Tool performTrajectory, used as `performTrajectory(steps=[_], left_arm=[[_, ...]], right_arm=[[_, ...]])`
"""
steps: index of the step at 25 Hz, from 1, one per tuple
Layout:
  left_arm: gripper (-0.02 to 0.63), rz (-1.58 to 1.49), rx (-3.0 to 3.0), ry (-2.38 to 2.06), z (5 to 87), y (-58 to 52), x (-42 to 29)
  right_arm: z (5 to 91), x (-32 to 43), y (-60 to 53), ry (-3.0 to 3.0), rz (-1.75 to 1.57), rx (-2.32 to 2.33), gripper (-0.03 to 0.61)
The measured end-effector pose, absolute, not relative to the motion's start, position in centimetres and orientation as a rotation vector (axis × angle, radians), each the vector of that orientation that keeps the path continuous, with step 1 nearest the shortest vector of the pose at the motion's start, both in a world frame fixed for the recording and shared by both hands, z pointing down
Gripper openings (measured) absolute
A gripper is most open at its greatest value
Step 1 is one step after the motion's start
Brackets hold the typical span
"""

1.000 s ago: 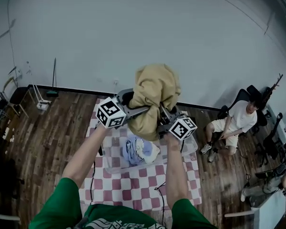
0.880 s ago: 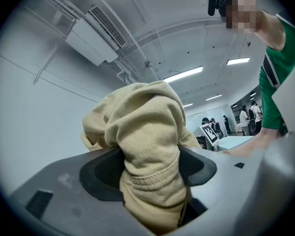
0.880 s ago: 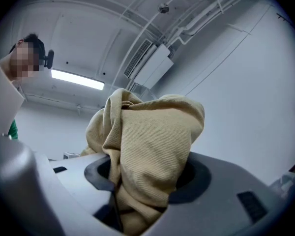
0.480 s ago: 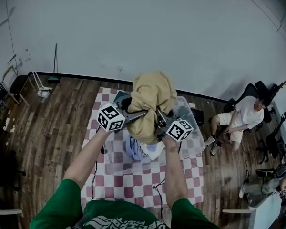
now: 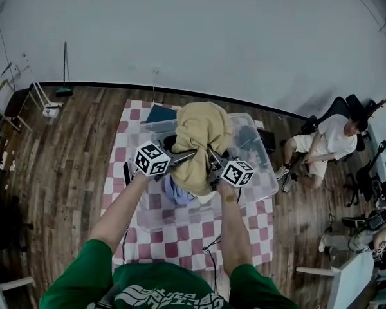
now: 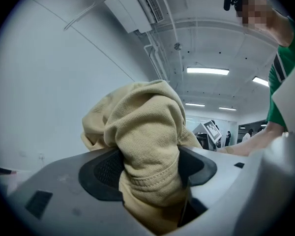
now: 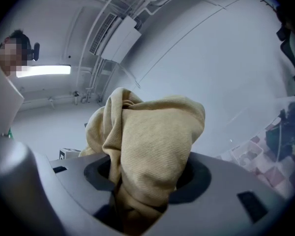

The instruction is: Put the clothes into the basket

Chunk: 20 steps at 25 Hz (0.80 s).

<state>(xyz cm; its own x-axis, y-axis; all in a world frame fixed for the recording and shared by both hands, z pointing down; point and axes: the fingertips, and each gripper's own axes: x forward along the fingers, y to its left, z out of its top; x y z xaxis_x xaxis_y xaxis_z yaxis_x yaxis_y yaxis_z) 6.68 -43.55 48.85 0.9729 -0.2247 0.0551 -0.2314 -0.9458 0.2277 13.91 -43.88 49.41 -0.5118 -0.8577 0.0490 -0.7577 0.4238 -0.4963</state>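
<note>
My left tongs [image 5: 183,154] and right tongs [image 5: 211,163] are both clamped on the bunched tan garment [image 5: 202,134], holding it over the clear basket [image 5: 260,180]. Blue clothing [image 5: 175,192] already lies inside. This garment is not yet released into it.

Head view reads dim and flat to me, with a cool grey cast. Its corners go dark and the floorboards [image 5: 71,153] bow under the wide lens.

Left gripper [image 6: 150,171] view: ceiling strip lights [image 6: 208,71] above and right of the claw, bright with slight bloom. The tan garment [image 6: 147,132] at the claw is sharp, ribbing clear.

Right gripper [image 7: 147,176] view: one strip light [image 7: 43,71] up-left of the claw, glaring white.

Both gripper views are ringed by black vignette, with straight lines curving near the rim.
</note>
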Motion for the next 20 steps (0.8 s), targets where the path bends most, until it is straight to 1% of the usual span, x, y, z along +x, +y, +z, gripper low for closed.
performTrajectory(steps=[4,11,19,20], left_arm=[[0.325,0.103,2.817,-0.344,52.7,-43.6,7.6],[0.322,0.314,2.741,-0.345,59.1,-43.5,8.2],[0.322,0.432,2.592,-0.402,65.4,-42.4,8.2],[0.322,0.453,2.58,-0.409,66.1,-42.4,8.2]], right_arm=[[53.4,14.9,-44.0,2.463,-0.813,-1.472,0.259],[60.7,15.4,-43.6,2.424,-1.086,-1.525,0.259],[66.7,15.4,-42.8,2.489,-1.395,-1.597,0.257],[67.4,15.4,-42.7,2.495,-1.426,-1.61,0.249]])
